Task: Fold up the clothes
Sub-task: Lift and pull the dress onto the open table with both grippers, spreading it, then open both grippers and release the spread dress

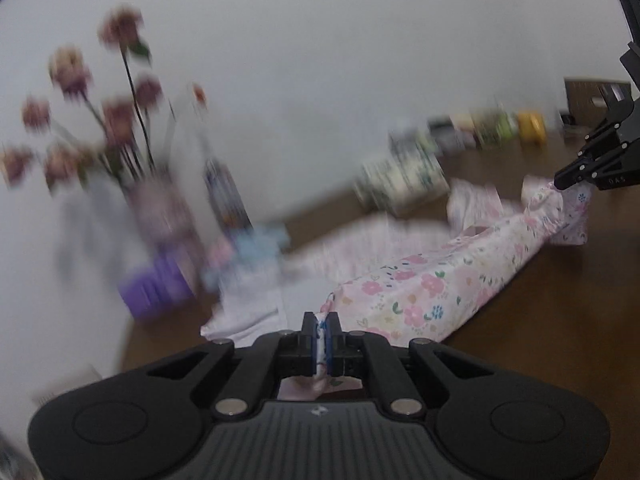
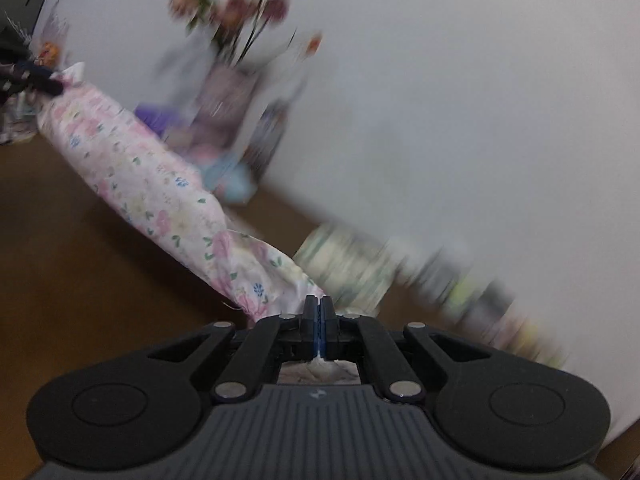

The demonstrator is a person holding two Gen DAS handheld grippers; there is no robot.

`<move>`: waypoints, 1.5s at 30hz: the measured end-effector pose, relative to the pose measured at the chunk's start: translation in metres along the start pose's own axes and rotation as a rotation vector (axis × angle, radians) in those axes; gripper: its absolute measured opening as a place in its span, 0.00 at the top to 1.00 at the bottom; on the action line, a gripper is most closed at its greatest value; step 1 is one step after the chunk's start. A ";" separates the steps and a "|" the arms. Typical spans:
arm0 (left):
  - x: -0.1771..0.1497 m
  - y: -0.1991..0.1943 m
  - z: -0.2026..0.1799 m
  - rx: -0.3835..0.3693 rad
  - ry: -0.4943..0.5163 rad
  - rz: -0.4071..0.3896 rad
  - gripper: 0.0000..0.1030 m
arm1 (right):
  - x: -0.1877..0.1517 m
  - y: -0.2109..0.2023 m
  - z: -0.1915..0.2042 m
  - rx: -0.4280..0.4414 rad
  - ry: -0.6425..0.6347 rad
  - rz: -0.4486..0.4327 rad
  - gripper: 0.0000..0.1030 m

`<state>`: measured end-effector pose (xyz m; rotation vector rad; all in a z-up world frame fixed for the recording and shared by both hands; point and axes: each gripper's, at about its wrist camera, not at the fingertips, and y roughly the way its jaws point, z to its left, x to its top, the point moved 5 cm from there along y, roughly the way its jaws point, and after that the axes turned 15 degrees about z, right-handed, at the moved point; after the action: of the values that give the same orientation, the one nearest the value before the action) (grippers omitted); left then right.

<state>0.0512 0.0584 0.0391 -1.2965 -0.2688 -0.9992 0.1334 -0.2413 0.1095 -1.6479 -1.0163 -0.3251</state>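
In the left wrist view, the left hand-held gripper [image 1: 322,326] has its fingers pressed together on a bunch of the floral garment [image 1: 432,288], pink and white cloth showing between the pads. From that pinch the garment runs away up and to the right as one long, loosely rolled band, lifted off the brown surface [image 1: 560,320] along most of its length as far as can be told, and ends at the right hand-held gripper [image 1: 560,182], which is clamped on the far end. More pale cloth lies on the surface behind it, blurred; a vase of flowers [image 1: 120,128] and a purple box [image 1: 156,288] stand at the left by the wall. In the right wrist view, the right hand-held gripper [image 2: 318,308] is likewise closed on a thin edge of the same garment [image 2: 160,184], and the band stretches away up and to the left to the other hand-held gripper [image 2: 44,82] at the frame's edge, which pinches that end. So the garment's long axis runs straight from one gripper to the other, each holding one end, neither nearer its middle. Both views are smeared by motion. Judging from this, the cloth is mid-handling, held taut between the two ends; whether it is being spread out or brought together for a fold cannot be settled here.
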 end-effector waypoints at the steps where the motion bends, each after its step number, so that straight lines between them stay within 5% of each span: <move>1: -0.013 0.004 -0.005 -0.022 -0.021 0.032 0.97 | -0.018 0.006 0.007 0.034 0.010 0.032 1.00; 6: -0.038 0.011 -0.009 -0.062 -0.148 0.097 0.97 | -0.102 0.033 0.042 0.196 0.067 0.179 0.99; 16: -0.044 -0.003 -0.011 -0.050 -0.253 0.071 0.91 | -0.130 0.010 0.043 0.287 0.220 0.159 0.99; 24: -0.050 -0.009 -0.016 -0.058 -0.280 0.054 0.85 | -0.138 0.006 0.045 0.276 0.245 0.139 0.97; 26: -0.051 -0.012 -0.016 -0.066 -0.298 0.045 0.71 | -0.140 0.005 0.045 0.276 0.255 0.140 0.95; 29: -0.050 -0.020 -0.014 -0.077 -0.359 0.009 0.43 | -0.140 -0.004 0.045 0.276 0.285 0.115 0.81; 32: -0.047 -0.030 -0.014 -0.081 -0.413 -0.029 0.25 | -0.140 -0.013 0.045 0.276 0.317 0.086 0.57; 34: -0.044 -0.033 -0.017 -0.088 -0.429 -0.045 0.15 | -0.139 -0.019 0.046 0.276 0.338 0.066 0.52; 39: -0.042 -0.031 -0.026 -0.100 -0.435 -0.028 0.11 | -0.138 -0.029 0.052 0.272 0.352 0.043 0.28; 45: -0.044 -0.028 -0.030 -0.136 -0.454 -0.010 0.06 | -0.135 -0.033 0.064 0.264 0.326 0.044 0.18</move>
<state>-0.0047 0.0539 0.0193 -1.6419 -0.5615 -0.7310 0.0108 -0.2438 0.0187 -1.3256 -0.7419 -0.3978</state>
